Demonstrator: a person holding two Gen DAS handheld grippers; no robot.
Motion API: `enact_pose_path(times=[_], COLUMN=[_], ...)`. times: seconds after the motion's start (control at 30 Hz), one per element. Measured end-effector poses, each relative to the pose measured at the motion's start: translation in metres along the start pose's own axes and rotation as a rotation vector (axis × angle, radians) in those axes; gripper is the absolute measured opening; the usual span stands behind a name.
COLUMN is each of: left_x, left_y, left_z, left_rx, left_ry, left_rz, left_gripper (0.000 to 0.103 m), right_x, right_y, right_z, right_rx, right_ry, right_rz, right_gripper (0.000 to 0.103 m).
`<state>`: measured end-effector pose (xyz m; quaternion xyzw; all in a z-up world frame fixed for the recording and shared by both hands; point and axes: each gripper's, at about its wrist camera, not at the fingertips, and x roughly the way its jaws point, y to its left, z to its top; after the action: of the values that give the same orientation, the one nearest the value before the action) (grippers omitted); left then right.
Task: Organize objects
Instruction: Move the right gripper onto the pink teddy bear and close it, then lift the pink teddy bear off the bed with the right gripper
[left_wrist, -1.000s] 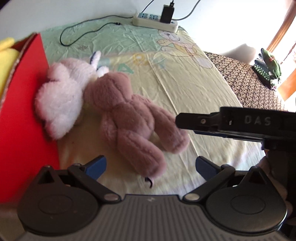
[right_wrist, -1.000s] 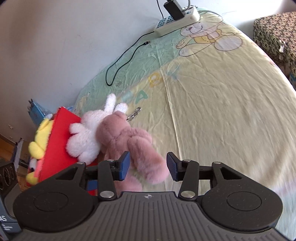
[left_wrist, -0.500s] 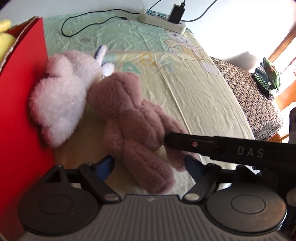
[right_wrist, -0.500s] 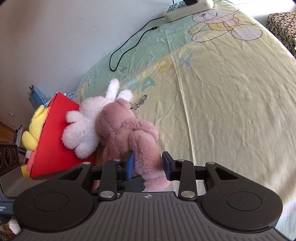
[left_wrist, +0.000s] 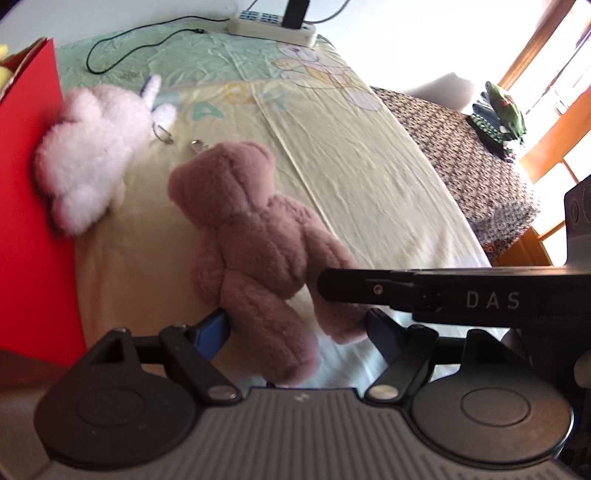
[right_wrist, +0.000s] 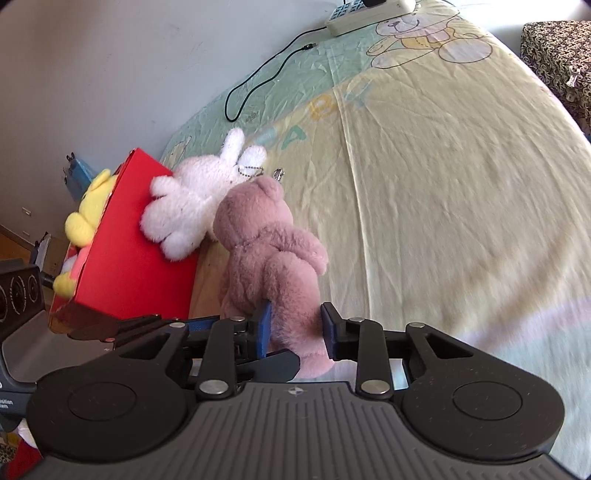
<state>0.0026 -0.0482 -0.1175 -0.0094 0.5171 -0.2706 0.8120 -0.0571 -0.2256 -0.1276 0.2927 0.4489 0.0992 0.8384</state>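
Pink teddy bear (left_wrist: 258, 236) lies on the bed (left_wrist: 369, 177), on a yellow-green cartoon sheet, head toward the far end, legs toward both cameras; right gripper (right_wrist: 295, 325) jaws nearly closed and clamped on one leg of the bear, pads pressing the plush from both sides; left gripper (left_wrist: 295, 328) jaws closing, part open, straddling the bear's two legs, blue left pad at the near leg, right pad behind the other foot; cannot tell if the pads actually press the plush; the right gripper's black finger crosses the left wrist view from the right, tip at the bear's leg; white plush rabbit (right_wrist: 199, 199) just beside the bear's head, leaning against the red box (right_wrist: 133, 251); bear and rabbit close, in the right wrist view overlapping; small metal keychain clips (left_wrist: 199, 146) on the sheet between rabbit and bear head; yellow plush toy (right_wrist: 88, 214) sits inside the red box at the bed's left edge; white power strip (left_wrist: 273, 27) with a black plug and a black cable (left_wrist: 129, 48) at the far end of the bed; patterned brown cushion (left_wrist: 461, 162) beyond the bed's right side.
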Motion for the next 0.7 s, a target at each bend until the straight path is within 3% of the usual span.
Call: enact_pose_path(times=[0.43, 0.6, 0.7], left_x=[-0.009, -0.015, -0.019], left_y=[-0.026, -0.018, -0.012], left_z=[-0.036, -0.035, -0.033], left_rx=[0.104, 0.065, 0.042], left_ry=[0.043, 0.019, 0.003], left_rz=[-0.037, -0.023, -0.019], left_gripper=[0.084, 0.089, 0.089], right_x=[-0.029, -0.038, -0.035], right_y=[0.001, -0.006, -0.017], right_z=[-0.034, -0.026, -0.017], right_rx=[-0.059, -0.006, 0.065], right_ry=[0.092, 0.012, -0.041], right_rz=[0.021, 0.057, 0.047], right_gripper=[0.033, 0.046, 0.047])
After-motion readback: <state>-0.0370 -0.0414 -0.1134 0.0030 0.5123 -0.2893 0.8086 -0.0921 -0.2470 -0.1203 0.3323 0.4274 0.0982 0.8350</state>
